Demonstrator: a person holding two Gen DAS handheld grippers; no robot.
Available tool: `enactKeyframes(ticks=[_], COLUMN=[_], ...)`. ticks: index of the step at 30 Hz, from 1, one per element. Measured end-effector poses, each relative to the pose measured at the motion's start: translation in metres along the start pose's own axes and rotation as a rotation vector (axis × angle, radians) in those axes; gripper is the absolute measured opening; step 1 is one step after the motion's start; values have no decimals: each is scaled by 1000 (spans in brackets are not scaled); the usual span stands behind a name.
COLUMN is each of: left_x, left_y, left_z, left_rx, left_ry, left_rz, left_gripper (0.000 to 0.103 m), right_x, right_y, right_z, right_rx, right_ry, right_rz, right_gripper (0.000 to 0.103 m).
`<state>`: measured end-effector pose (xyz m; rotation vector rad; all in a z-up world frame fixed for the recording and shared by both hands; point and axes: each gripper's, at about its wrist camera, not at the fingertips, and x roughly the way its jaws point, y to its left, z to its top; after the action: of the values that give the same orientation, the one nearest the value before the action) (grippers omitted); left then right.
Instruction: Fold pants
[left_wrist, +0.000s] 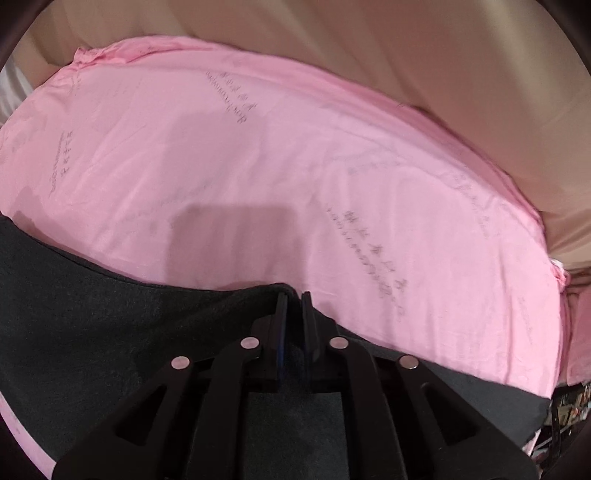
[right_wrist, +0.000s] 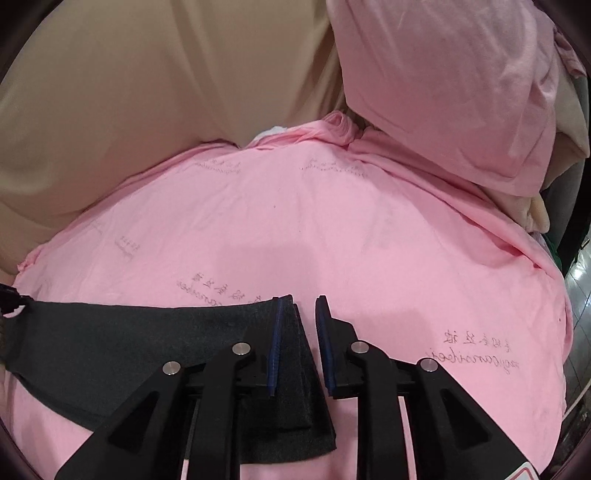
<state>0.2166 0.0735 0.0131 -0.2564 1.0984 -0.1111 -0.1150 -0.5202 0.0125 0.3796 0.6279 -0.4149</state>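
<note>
The dark grey pants (left_wrist: 92, 332) lie on a pink sheet (left_wrist: 258, 155) over a bed. In the left wrist view my left gripper (left_wrist: 294, 299) is shut on the pants' far edge, pinching the cloth between its pads. In the right wrist view the pants (right_wrist: 129, 343) stretch left from my right gripper (right_wrist: 299, 306), with a folded corner lying between its fingers. The right gripper's jaws stand apart and do not press the cloth. At the far left edge the other gripper (right_wrist: 9, 299) holds the pants' far end.
A beige cover (right_wrist: 147, 92) lies at the back of the bed, also seen in the left wrist view (left_wrist: 443, 55). A pink pillow (right_wrist: 443, 81) sits at the back right. The bed's right edge (right_wrist: 565, 295) drops to a shiny floor.
</note>
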Motion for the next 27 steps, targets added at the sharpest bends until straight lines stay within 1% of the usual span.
enactKeyframes(ticks=[1, 2, 3, 4, 5, 7, 9, 10, 11, 13, 15, 18, 21, 22, 23, 24, 25, 26, 27], left_x=[-13, -25, -36, -45, -57, -75, -91, -97, -102, -109, -115, -126, -124, -119, -114, -108, -99, -96, -98], left_y=[0, 0, 3, 4, 7, 16, 37, 49, 67, 105, 149, 217, 247, 253, 255, 257, 259, 261, 263], left_z=[-3, -6, -10, -16, -22, -38, -57, -65, -74, -88, -97, -109, -110, -107, -102, -99, -94, -92, -88], left_rx=[22, 45, 65, 78, 94, 116, 107, 98, 77, 7, -68, -186, -239, -247, -248, -253, -249, -251, -258], left_ry=[-3, 4, 6, -6, -30, -47, -48, -48, -49, -48, -48, -57, -51, -44, -40, -37, -26, -33, -47], left_rz=[-18, -26, -28, -27, -15, 13, 12, 15, 30, 70, 92, 181, 151, 119, 103, 108, 149, 191, 190], left_gripper=[14, 31, 43, 61, 65, 65, 71, 75, 76, 76, 76, 76, 76, 76, 69, 58, 26, 15, 14], right_x=[-8, -12, -14, -16, -18, -24, -30, -33, -35, -38, -37, -34, -28, -26, -25, -24, -23, -23, -26], right_y=[5, 10, 15, 18, 20, 25, 33, 39, 46, 56, 67, 90, 112, 119, 124, 130, 135, 140, 143], right_z=[-4, -7, -11, -16, -23, -37, -50, -58, -64, -76, -85, -98, -105, -107, -108, -108, -107, -107, -105], right_rx=[-9, -19, -34, -43, -42, -13, -10, -24, -36, -50, -58, -83, -103, -101, -100, -101, -103, -108, -110], right_ry=[-7, -1, 15, 25, 33, 46, 51, 51, 54, 64, 80, 104, 125, 129, 130, 129, 129, 132, 127], right_rz=[9, 12, 8, 0, -4, 20, 45, 40, 32, 22, 32, 53, 71, 82, 95, 101, 103, 102, 92], right_gripper=[20, 20, 20, 20, 22, 22, 22, 25, 34, 40, 40, 40, 41, 42, 42, 43, 43, 43, 43])
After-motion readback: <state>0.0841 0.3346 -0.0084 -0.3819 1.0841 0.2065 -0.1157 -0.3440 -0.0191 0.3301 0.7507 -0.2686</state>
